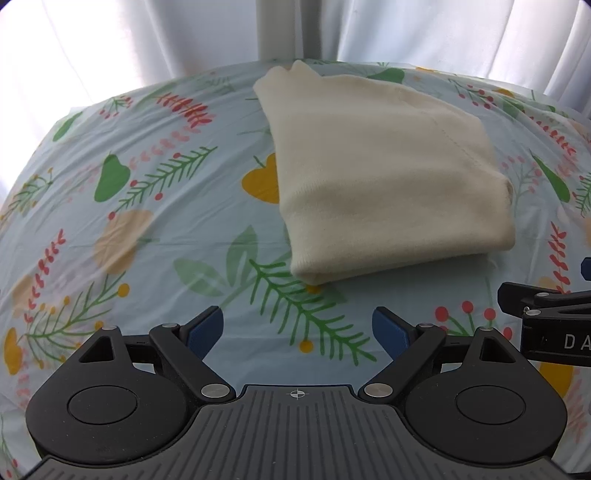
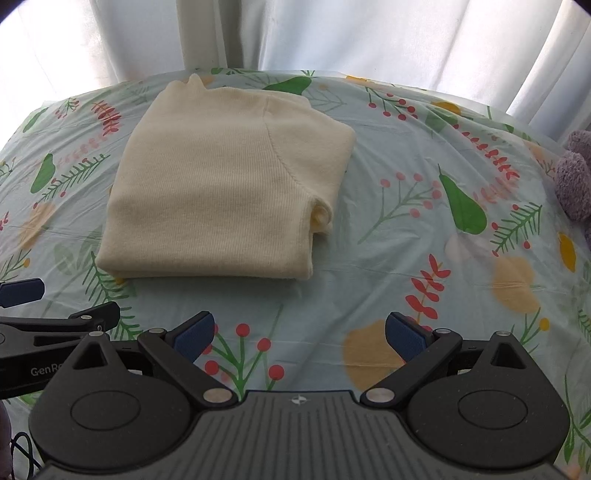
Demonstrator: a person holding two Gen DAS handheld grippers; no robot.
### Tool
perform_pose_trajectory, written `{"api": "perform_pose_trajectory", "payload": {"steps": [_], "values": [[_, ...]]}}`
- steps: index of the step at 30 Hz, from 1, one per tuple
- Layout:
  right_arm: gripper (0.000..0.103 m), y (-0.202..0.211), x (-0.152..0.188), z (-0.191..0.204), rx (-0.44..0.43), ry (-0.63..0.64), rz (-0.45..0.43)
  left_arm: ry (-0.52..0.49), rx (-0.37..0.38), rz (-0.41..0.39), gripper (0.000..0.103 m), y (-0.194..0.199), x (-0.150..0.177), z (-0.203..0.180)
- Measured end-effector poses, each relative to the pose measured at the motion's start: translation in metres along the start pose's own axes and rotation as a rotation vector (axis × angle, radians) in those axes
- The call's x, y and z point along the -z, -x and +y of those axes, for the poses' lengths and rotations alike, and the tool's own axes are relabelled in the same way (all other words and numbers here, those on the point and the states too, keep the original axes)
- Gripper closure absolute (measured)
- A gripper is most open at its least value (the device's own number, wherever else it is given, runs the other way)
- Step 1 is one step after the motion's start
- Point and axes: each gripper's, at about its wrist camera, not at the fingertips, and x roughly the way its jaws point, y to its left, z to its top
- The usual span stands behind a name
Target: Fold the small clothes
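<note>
A cream knitted sweater (image 1: 384, 177) (image 2: 221, 184) lies folded into a compact rectangle on the floral tablecloth (image 1: 147, 221) (image 2: 406, 240). My left gripper (image 1: 297, 328) hovers just in front of the sweater's near fold, open, with only cloth pattern between its blue pads. My right gripper (image 2: 299, 332) hangs a little in front of the sweater and to its right, also open and holding nothing. Each gripper shows at the edge of the other's view: the right one (image 1: 554, 306) and the left one (image 2: 22, 295).
A purple fuzzy soft item (image 2: 576, 177) sits at the table's right edge. White curtains (image 1: 443, 29) (image 2: 369, 33) hang behind the table's far edge. Bare tablecloth lies left of the sweater and right of it.
</note>
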Motion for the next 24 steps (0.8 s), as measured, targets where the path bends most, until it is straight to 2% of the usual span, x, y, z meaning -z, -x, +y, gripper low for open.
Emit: {"api": "perform_pose_trajectory", "payload": {"steps": [24], "values": [[0.004,0.0019,0.0013,-0.0004,-0.002,-0.010,-0.008,-0.004,-0.006,-0.009,0.011,0.0015,0.0004,-0.0030]]}}
